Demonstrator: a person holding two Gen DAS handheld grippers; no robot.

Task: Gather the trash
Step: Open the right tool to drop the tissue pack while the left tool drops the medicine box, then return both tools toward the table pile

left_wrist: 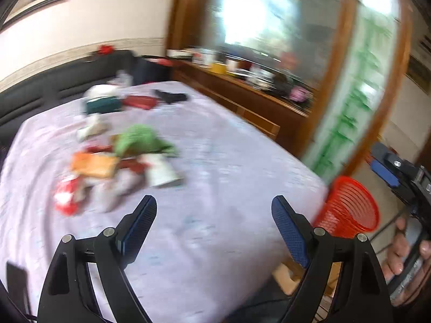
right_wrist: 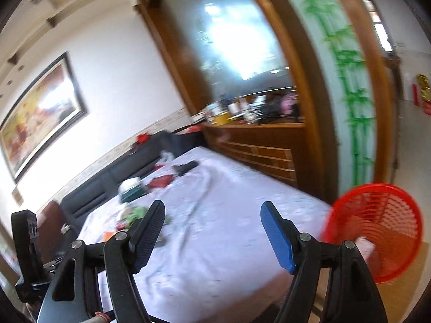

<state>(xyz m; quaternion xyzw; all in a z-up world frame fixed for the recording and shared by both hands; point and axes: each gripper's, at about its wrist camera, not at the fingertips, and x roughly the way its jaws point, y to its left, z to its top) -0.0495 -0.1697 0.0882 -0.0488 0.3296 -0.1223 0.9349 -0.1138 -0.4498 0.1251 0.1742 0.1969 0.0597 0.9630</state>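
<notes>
- Both grippers, left gripper and right gripper, hover over the near end of the bed, jaws spread wide, nothing in either.
- Trash pile sits far left on the sheet; one red basket stands off the bed's right corner.
- Looks like we're between pickups: next, reach for the pile, grab one piece. Count's too blurry, maybe eight-ish bits.
</notes>
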